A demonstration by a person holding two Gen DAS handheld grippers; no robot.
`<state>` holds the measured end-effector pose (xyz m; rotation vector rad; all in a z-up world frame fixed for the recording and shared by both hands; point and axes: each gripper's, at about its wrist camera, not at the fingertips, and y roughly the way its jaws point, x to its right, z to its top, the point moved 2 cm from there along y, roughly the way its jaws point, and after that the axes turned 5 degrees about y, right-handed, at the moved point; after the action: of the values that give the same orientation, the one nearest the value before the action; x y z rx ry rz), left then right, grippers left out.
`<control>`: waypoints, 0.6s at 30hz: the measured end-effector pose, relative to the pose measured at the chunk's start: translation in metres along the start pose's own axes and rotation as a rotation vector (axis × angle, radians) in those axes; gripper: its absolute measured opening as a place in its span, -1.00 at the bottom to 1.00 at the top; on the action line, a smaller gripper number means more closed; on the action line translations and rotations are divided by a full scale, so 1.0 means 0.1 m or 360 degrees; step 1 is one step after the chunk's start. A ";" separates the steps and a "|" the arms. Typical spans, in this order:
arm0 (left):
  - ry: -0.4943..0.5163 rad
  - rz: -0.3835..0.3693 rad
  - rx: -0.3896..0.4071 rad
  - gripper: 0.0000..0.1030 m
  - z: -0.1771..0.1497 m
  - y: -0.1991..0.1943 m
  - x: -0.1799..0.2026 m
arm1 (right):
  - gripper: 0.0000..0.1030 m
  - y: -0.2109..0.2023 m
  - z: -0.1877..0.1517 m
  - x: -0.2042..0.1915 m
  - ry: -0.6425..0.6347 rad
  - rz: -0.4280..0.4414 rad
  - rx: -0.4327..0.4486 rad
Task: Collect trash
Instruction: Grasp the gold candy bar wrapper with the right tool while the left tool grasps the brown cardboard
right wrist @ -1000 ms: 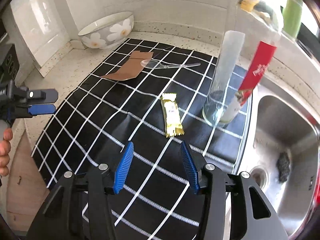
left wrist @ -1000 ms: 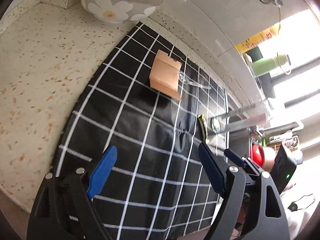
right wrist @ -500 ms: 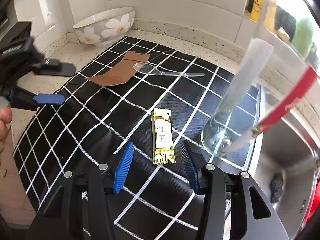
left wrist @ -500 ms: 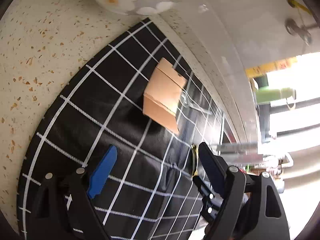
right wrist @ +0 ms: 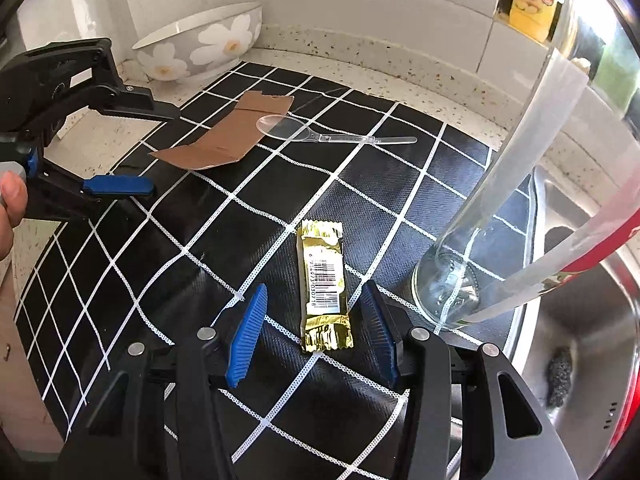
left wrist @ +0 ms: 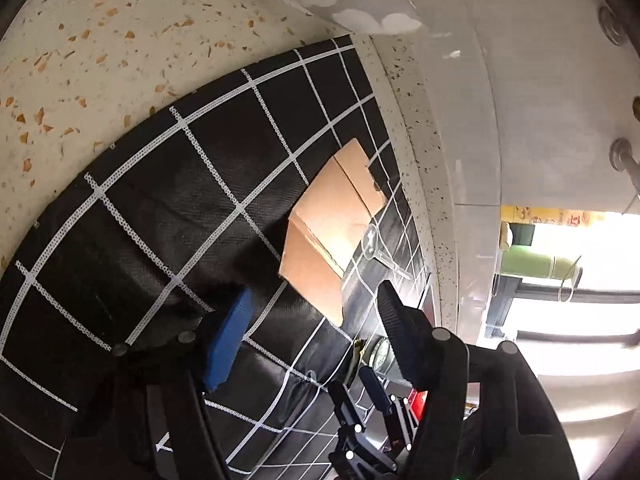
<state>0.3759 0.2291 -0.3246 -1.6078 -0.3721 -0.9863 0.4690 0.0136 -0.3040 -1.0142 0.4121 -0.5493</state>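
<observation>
Tongs on my right (right wrist: 316, 332) are straddling the gold wrapper (right wrist: 324, 288), pads apart, not touching it. My left tongs (right wrist: 156, 152) are closing, empty, beside the cardboard (right wrist: 228, 136) beyond the wrapper.

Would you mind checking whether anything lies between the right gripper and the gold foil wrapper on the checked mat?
Nothing visible does. The gold foil wrapper lies flat between the right gripper's open jaws, with the clear glass bottle standing off to its right.

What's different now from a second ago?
Both grippers came closer to the mat. The right gripper now straddles the gold wrapper without touching it; the left gripper, jaws closing on nothing, neared the cardboard. Cardboard, spoon and bowl stayed put.
</observation>
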 end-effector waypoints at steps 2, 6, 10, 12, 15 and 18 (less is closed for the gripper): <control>-0.0008 0.0009 -0.0006 0.14 0.01 0.03 0.02 | -0.09 0.01 0.00 0.00 0.0000 0.0002 0.0002; -0.0051 0.0038 -0.0028 -0.07 0.03 0.08 0.01 | -0.09 0.03 0.01 0.06 0.0054 0.0046 -0.0004; -0.0095 0.0044 -0.0006 -0.41 0.04 0.11 0.02 | -0.09 0.02 -0.01 0.08 0.0073 0.0051 0.0009; -0.0098 0.0060 0.0003 -0.57 0.04 0.13 0.04 | -0.09 0.00 -0.02 0.09 0.0084 0.0057 0.0011; -0.0078 0.0047 -0.0013 -0.83 0.03 0.17 0.08 | -0.15 -0.01 -0.03 0.10 0.0079 0.0067 0.0007; -0.0061 0.0030 0.0004 -0.90 0.03 0.17 0.13 | -0.33 -0.02 -0.04 0.10 0.0086 0.0081 0.0003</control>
<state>0.3963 0.2233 -0.3260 -1.6270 -0.3832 -0.9415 0.4741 0.0045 -0.3047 -0.9862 0.4844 -0.5320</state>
